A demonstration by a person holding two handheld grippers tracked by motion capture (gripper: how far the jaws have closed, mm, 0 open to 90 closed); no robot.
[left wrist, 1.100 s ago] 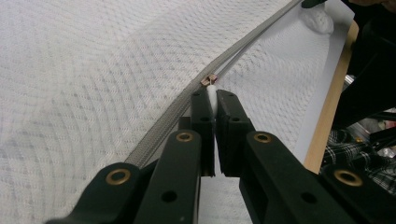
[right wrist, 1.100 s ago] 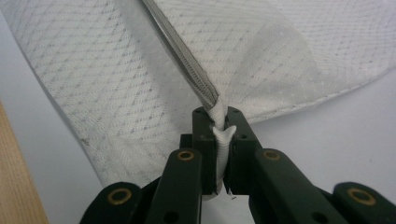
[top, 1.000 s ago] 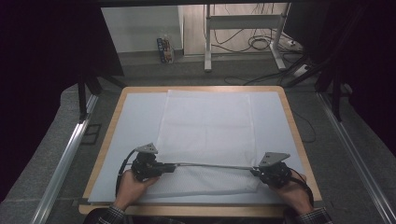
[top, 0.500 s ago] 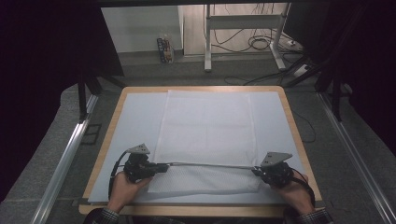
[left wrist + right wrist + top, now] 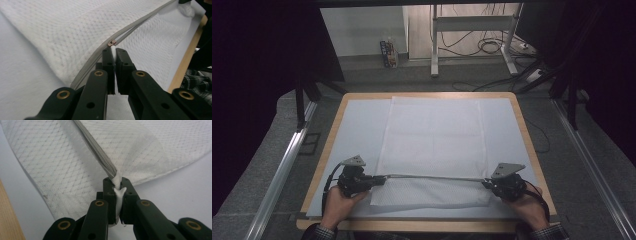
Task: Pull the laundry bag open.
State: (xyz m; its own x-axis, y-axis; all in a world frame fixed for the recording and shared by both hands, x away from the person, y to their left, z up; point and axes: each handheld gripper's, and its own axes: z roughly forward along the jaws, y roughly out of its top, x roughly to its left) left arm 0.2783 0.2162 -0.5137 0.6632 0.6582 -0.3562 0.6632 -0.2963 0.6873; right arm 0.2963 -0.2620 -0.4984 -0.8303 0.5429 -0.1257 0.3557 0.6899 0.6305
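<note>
A white mesh cloth (image 5: 432,140) lies flat down the middle of the table. Its near end is lifted along a grey zipper edge (image 5: 432,177), which is pulled taut between both grippers. My left gripper (image 5: 377,180) is shut on the zipper's left end. In the left gripper view its jaws (image 5: 113,53) pinch white fabric just behind a copper zipper stop (image 5: 111,43). My right gripper (image 5: 488,184) is shut on the right end. In the right gripper view the jaws (image 5: 117,182) clamp bunched fabric where the zipper (image 5: 97,147) ends.
A pale mat (image 5: 357,125) covers the wood-edged table (image 5: 524,130). Metal rails (image 5: 282,170) run along both sides of the table. Beyond the far edge are desk legs (image 5: 434,45), cables and a small carton (image 5: 388,52) on the floor.
My left gripper has shifted left and slightly nearer, drawing the zipper edge out longer and tighter. The right gripper has barely moved.
</note>
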